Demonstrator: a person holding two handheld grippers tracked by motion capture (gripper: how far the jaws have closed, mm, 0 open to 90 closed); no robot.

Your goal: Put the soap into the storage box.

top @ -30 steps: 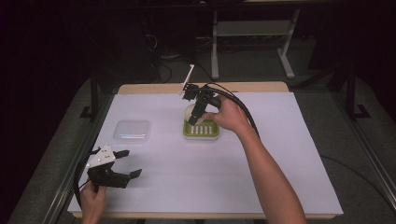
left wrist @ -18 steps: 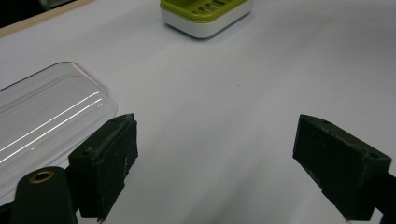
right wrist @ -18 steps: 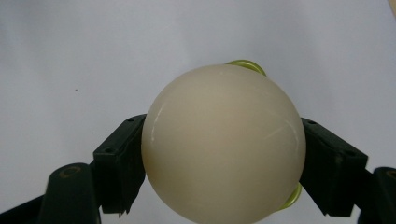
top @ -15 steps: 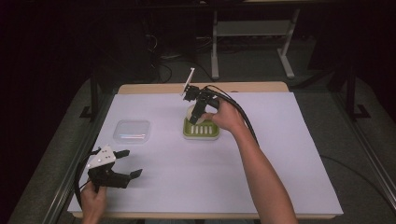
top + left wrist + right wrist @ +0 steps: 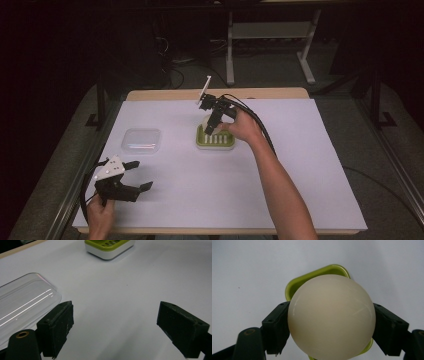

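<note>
Gripping a cream ball point(image 5: 331, 316) between both jaws, the right gripper point(image 5: 331, 325) holds it over the green dish point(image 5: 294, 287). No writing is legible on anything. Smooth and glossy, the ball is plain and unmarked. The dish has a white base and slotted top. The left gripper point(image 5: 135, 176) rests wide open and empty beside a clear lid point(image 5: 22, 305).

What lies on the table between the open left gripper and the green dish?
Nothing: in the left gripper view, bare white table runs from the left gripper to the green dish. The clear lid sits beside that stretch.
</note>
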